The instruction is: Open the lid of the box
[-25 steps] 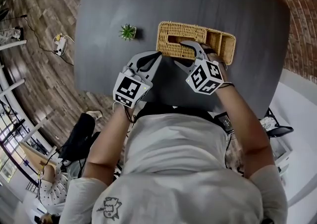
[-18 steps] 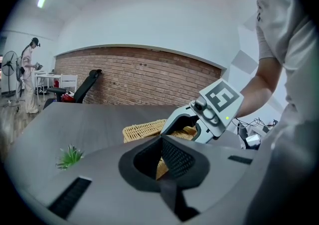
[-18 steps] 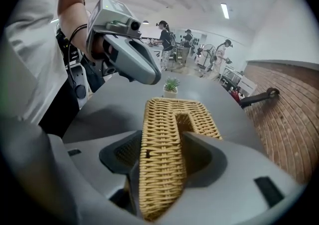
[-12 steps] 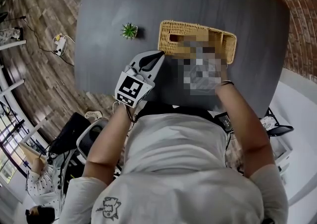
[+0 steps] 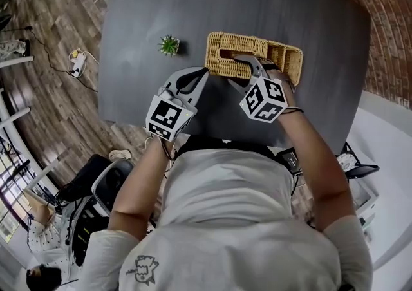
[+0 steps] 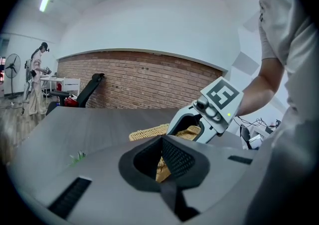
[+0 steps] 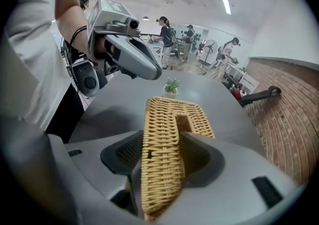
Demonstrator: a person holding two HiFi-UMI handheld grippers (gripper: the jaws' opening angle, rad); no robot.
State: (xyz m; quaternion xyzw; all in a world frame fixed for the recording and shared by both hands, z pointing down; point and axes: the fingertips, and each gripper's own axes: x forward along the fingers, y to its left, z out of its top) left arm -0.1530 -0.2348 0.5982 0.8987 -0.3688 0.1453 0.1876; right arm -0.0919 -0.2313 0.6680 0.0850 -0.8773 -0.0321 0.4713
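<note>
Lid [image 5: 244, 44] between closing fingers [image 7: 199, 154]
One wicker box [image 5: 290, 58] is set toward the desk's [image 5: 257, 0] near edge, one plant [image 5: 168, 45] beside it. Its lid is straddled by the right gripper [image 5: 248, 64], and the left gripper [image 5: 203, 74] is pinched together.

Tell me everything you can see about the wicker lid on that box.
The wicker lid is tan woven cane with a rectangular slot in its top. It covers the left part of the box on the dark table; the right end lies uncovered. The right gripper straddles its near edge, jaws closing around it.
</note>
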